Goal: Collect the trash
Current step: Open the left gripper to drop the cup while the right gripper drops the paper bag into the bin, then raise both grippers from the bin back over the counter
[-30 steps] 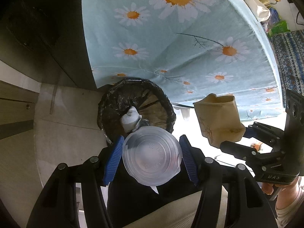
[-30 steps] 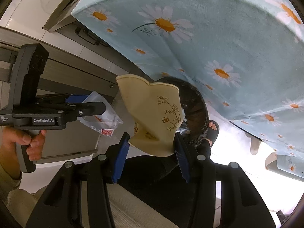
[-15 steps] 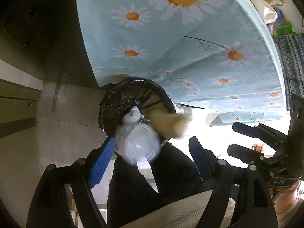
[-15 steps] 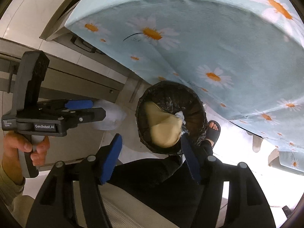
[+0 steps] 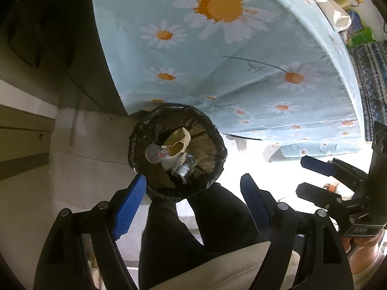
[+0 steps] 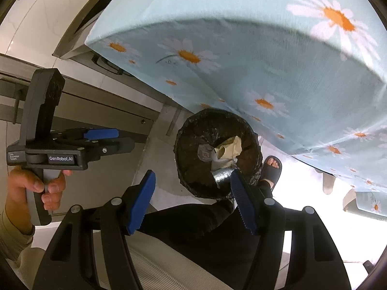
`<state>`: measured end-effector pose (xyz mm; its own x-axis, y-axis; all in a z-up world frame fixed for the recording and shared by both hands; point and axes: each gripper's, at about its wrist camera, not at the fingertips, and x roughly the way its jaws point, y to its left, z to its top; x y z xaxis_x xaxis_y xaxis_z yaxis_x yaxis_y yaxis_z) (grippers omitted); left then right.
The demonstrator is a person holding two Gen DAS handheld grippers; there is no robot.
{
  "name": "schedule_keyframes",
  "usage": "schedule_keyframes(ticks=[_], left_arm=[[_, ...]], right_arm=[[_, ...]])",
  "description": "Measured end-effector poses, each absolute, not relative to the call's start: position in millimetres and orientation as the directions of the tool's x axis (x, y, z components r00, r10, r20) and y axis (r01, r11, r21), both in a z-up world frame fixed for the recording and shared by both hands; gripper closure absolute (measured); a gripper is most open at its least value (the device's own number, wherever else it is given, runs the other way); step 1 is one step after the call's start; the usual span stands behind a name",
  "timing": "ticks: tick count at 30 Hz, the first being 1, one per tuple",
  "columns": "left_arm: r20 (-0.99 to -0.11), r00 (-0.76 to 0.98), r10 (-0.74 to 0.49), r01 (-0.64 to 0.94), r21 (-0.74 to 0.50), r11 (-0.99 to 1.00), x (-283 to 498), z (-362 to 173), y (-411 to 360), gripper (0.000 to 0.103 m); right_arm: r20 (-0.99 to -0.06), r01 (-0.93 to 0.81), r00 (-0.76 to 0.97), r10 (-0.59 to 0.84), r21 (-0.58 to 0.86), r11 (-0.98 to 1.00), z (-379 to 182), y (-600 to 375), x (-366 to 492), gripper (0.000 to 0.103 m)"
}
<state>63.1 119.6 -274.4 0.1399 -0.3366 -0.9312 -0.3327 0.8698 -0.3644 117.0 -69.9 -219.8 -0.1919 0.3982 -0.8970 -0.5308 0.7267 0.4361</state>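
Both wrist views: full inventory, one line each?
trash bin: 1, black-lined, on floor beside table
paper cup: 1, tan, inside bin
plastic cup: 1, clear, inside bin
foil wad: 1, silver, inside bin
tablecloth: 1, light blue with daisies, draped over table
bottles and packets: several, mixed, far table edge
sandal: 1, dark, on foot by bin
left gripper: 1, black, blue pads, jaws open, empty
right gripper: 1, same, jaws open, empty
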Motion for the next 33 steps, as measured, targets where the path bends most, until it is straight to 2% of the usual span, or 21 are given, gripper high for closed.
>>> schedule_keyframes(ticks=[9,25,33], left_arm=[[-0.92,0.195,-0.341,-0.289,-0.386,0.876,63,-245,118,0.025],[-0.875,0.369,-0.314,-0.145,-0.388,0.91,71,-157,120,0.025],[-0.852,0.427,-0.302,-0.104,-0.378,0.92,95,-123,115,0.025]], right_arm=[[-0.901,-0.547,-0.14,0.411,0.417,0.726,-195,-74,117,0.038],[-0.881,-0.535,0.085,0.466,0.354,0.767,-116,-99,121,0.038],[-0.852,-0.548,0.191,0.487,0.319,0.773,-80,-112,155,0.038]])
